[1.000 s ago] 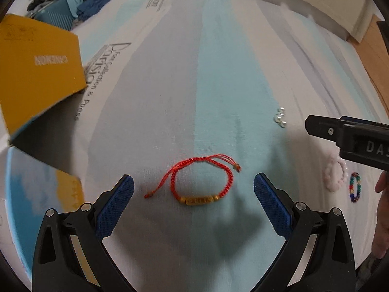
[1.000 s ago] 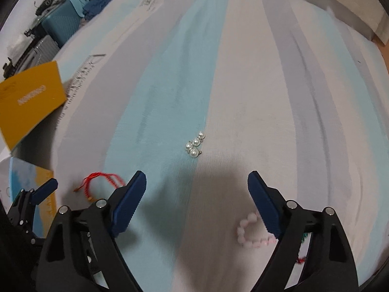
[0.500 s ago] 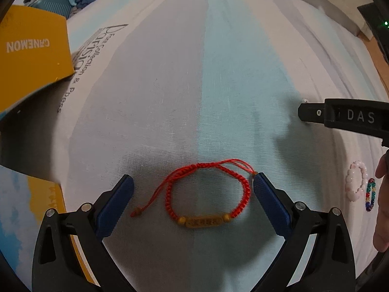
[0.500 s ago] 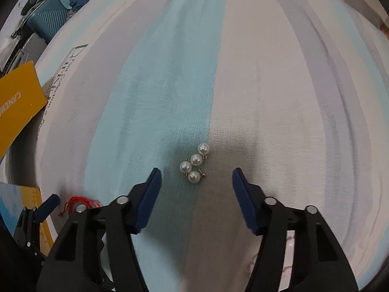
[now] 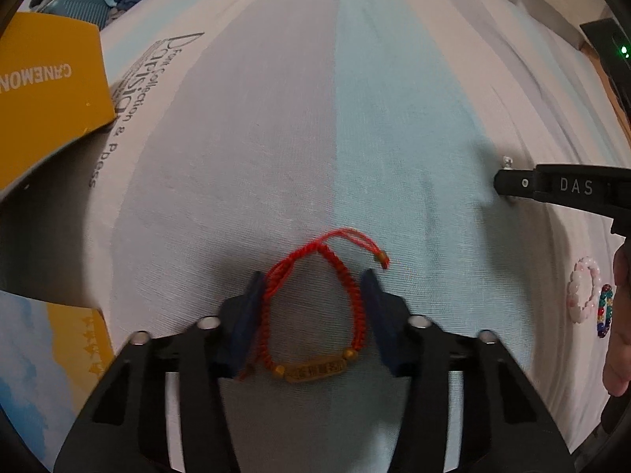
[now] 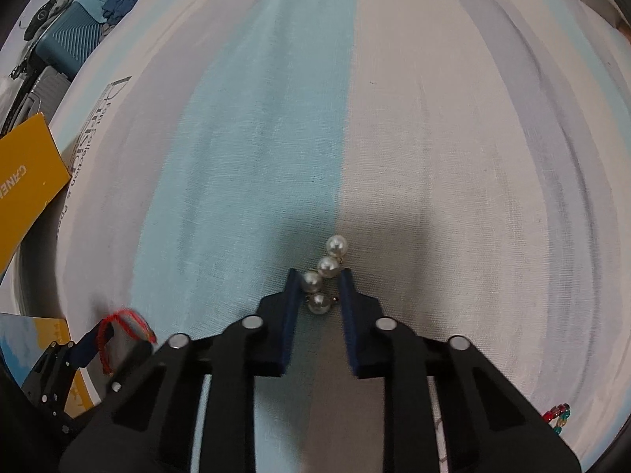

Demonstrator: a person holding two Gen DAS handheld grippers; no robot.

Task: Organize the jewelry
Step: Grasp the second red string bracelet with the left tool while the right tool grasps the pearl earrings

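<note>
A red braided bracelet [image 5: 353, 295] with a gold name bar lies on the striped bedsheet [image 5: 394, 118]. My left gripper [image 5: 313, 276] points down over it, jaws closing; both blue pads press its sides and squeeze the loop narrow. In the right wrist view a small cluster of pearl earrings [image 6: 318, 303] sits between the closing pads of my right gripper [image 6: 320, 272], touching both. One finger of the right gripper [image 5: 512, 185] reaches in from the right of the left wrist view. The left gripper [image 6: 90, 339] with the red bracelet [image 6: 104, 331] shows at lower left of the right wrist view.
A yellow box [image 5: 47, 90] lies at the left, a blue-and-yellow card [image 5: 39, 347] below it. A pink bead ring [image 5: 583, 295] and a multicoloured bead ring [image 5: 605, 311] lie at the right by a person's hand [image 5: 621, 315]. A teal suitcase [image 6: 75, 39] stands beyond the bed.
Both grippers sank toward the sheet and their jaws narrowed from wide open. The bracelet went from a round loop to a squeezed, narrow one; the pearls now sit between the right pads.
</note>
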